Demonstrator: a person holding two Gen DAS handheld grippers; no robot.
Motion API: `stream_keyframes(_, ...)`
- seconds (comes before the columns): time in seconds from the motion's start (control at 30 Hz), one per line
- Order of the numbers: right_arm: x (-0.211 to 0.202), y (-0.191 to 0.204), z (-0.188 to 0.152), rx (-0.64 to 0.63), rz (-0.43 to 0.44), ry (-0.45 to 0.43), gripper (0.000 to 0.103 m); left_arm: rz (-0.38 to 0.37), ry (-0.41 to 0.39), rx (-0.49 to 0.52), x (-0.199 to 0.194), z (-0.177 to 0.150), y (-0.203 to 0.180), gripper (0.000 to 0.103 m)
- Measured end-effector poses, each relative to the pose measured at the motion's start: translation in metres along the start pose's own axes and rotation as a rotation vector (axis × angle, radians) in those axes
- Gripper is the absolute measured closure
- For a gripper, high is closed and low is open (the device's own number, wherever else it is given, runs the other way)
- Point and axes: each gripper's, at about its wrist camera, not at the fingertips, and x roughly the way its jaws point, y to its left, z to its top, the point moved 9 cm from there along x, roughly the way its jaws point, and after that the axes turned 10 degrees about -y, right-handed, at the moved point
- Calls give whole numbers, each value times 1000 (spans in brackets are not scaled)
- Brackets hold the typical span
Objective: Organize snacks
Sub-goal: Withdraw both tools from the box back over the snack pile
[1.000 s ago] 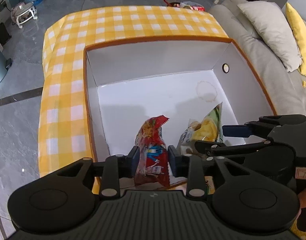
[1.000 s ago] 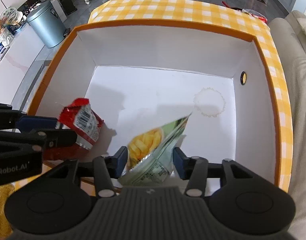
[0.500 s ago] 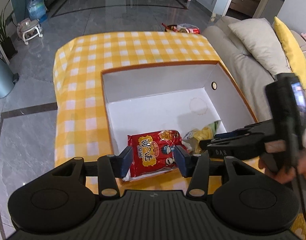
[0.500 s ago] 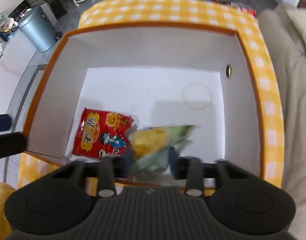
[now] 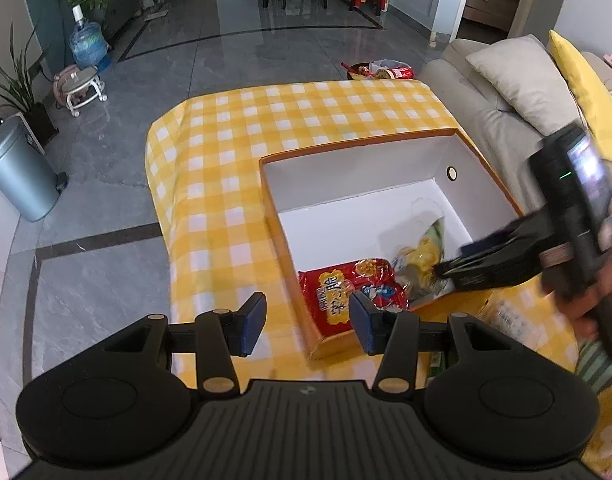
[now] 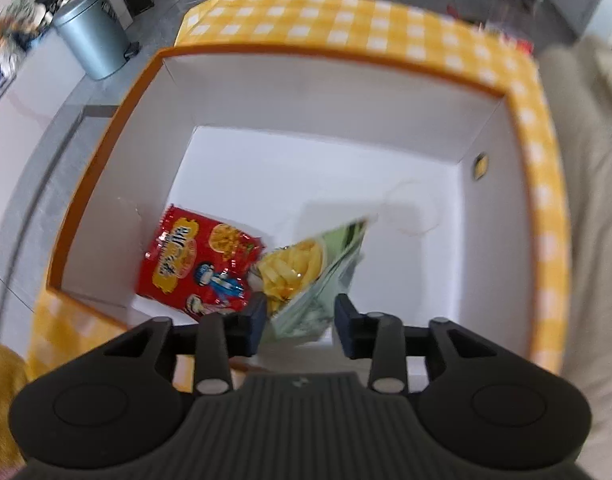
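We judge the dropping-off step nearly done: our left gripper [image 5: 306, 324] is spread empty, the red snack bag [image 6: 198, 266] lies in the box [image 6: 313, 120], and our right gripper [image 6: 298, 322], fingers parted around the green bag [image 6: 313, 280], should next withdraw.

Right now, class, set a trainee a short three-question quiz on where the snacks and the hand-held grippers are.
1. True or false: the red snack bag lies inside the white box.
2. Which is open with nothing between its fingers: (a) the left hand-held gripper, (b) neither?
3. Fill in: the green chip bag leans against the ___ bag.

Key: 1 true. 2 a; it hangs over the yellow checked cloth by the box's near corner. The right hand-held gripper has its fingers either side of the green chip bag's end; the blur hides any contact. 3 red.
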Motion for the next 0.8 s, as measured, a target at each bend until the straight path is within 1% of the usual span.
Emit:
stream_keyframes(0.07,-24,-6,2,-73,-29,-10,60,-12,-8,26,-4,-3,-1,46)
stream_keyframes(0.13,-51,-11,1,-175,-68,-6,56,-29,-19,55,-9,-5,-7,46)
stream_keyframes(0.2,-78,-14,-5,-294,-103,21,51,-59,-28,80,-13,-9,-16,46)
stream_keyframes(0.3,-113,-17,-25,-444,-154,138,50,-101,-34,102,-18,-18,-31,46)
stream_keyframes(0.37,-132,-16,-44,-488,-171,254,49,-127,-28,120,-18,-27,-43,46)
stream_keyframes(0.47,-152,-11,-67,-530,-167,361,44,-160,-8,159,-17,-40,-62,46)
stream_keyframes(0.5,-154,-7,-73,-535,-163,370,43,-166,-4,169,-16,-45,-67,46)
stream_keyframes(0.57,-152,7,-80,-526,-126,353,41,-182,8,186,-15,-54,-76,46)
stream_keyframes(0.7,-118,32,-95,-494,-43,278,41,-186,33,190,-12,-69,-82,46)
stream_keyframes(0.8,-92,39,-108,-443,-2,231,41,-172,50,178,-10,-80,-80,46)
